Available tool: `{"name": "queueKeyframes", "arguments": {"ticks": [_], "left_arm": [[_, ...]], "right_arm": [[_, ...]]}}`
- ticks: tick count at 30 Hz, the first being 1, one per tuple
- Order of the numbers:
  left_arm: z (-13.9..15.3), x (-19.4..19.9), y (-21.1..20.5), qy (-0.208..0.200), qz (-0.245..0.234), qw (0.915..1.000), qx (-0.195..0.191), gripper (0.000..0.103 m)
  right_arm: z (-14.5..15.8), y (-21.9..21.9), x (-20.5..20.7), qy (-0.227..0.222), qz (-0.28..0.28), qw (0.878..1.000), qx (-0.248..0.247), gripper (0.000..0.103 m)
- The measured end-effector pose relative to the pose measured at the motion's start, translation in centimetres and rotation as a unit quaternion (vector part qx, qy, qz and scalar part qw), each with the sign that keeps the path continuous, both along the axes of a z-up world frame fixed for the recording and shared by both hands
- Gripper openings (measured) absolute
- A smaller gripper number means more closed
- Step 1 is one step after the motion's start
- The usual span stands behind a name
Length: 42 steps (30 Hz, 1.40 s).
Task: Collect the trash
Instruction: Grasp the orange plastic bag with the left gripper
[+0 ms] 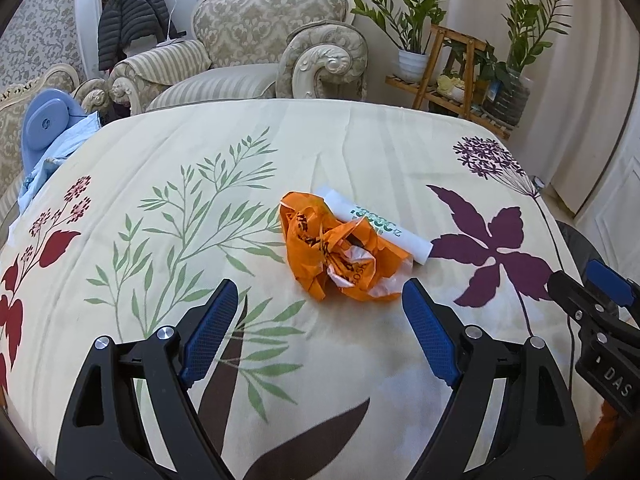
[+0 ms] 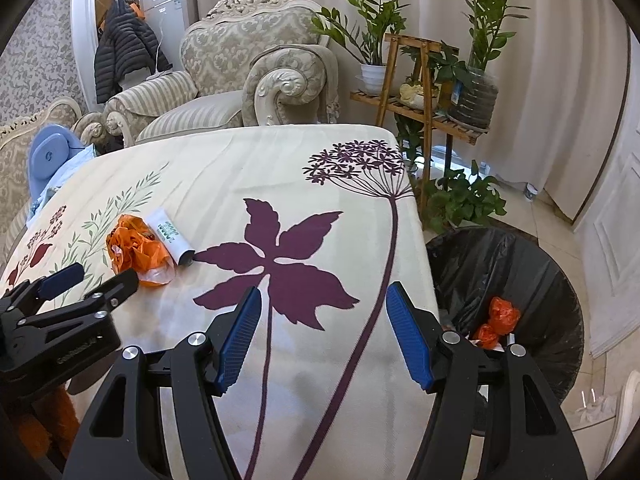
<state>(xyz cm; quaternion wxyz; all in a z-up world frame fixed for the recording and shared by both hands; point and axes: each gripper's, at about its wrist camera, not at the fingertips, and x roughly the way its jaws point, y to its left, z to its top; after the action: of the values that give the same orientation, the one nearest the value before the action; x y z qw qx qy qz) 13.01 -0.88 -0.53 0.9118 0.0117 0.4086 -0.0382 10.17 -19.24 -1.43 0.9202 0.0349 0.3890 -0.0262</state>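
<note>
A crumpled orange plastic bag (image 1: 340, 258) lies on the flowered tablecloth (image 1: 200, 160), with a white tube (image 1: 380, 224) resting against its far right side. My left gripper (image 1: 320, 300) hovers just short of the bag, jaws open wide, nothing between them. The right wrist view shows the same bag (image 2: 138, 250) and tube (image 2: 170, 236) at the left, with the left gripper (image 2: 94, 278) beside them. My right gripper (image 2: 322, 312) stands open and empty over the cloth's purple leaf print, near the table's right edge. A bin lined with a black bag (image 2: 480, 264) sits on the floor to the right.
Orange wrappers (image 2: 498, 320) lie inside the bin. An ornate armchair (image 1: 260, 52) stands behind the table, potted plants on a wooden stand (image 1: 460, 80) at the back right. Blue items (image 1: 48, 124) sit at the table's left edge. My right gripper (image 1: 584, 300) shows at the right.
</note>
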Motion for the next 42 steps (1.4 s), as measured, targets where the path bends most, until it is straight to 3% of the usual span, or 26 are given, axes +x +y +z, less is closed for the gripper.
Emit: {"name": "queueKeyframes", "arguments": {"ticks": [4,8,9,11,14,23,26,31,38,42], "left_arm": [[-0.1,0.7,0.0,0.003,-0.01,0.9999,-0.008,0.08],[-0.3,1.0,0.6,0.01,-0.014,0.9998,-0.009,0.056],[-0.4,1.1,0.8,0.014,-0.016,0.9997,-0.013,0.054],[-0.6,1.1,1.3,0.018,-0.022,0.9993,-0.024,0.038],[-0.7,1.0,1.9,0.022,-0.025,0.9989,-0.034,0.034],[-0.2,0.4,3.5,0.023,-0.014,0.9992,-0.03,0.035],[0.3,-0.1,3.3,0.02,-0.018,0.9988,-0.041,0.051],[0.8,-0.4,2.1,0.008,-0.028,0.9991,-0.032,0.065],[0.0,2.2,1.3,0.025,-0.013,0.9996,-0.008,0.078],[-0.7,3.2,1.3,0.033,0.0,0.9995,0.0,0.078]], "right_arm": [[-0.2,0.1,0.4,0.004,0.003,1.0,0.002,0.064],[-0.4,0.2,0.5,0.006,0.004,1.0,0.003,0.064],[-0.3,0.1,0.5,0.006,0.004,1.0,0.003,0.064],[-0.4,0.1,0.5,0.006,0.005,1.0,0.003,0.064],[-0.5,0.3,0.5,0.007,0.007,1.0,0.004,0.064],[-0.5,0.5,0.4,0.008,0.009,1.0,0.003,0.064],[-0.5,0.6,0.4,0.008,0.009,1.0,0.003,0.064],[-0.5,0.6,0.4,0.008,0.009,1.0,0.003,0.064],[-0.3,0.7,0.4,0.009,0.011,1.0,0.001,0.064],[-0.2,0.8,0.4,0.009,0.012,1.0,0.0,0.064]]}}
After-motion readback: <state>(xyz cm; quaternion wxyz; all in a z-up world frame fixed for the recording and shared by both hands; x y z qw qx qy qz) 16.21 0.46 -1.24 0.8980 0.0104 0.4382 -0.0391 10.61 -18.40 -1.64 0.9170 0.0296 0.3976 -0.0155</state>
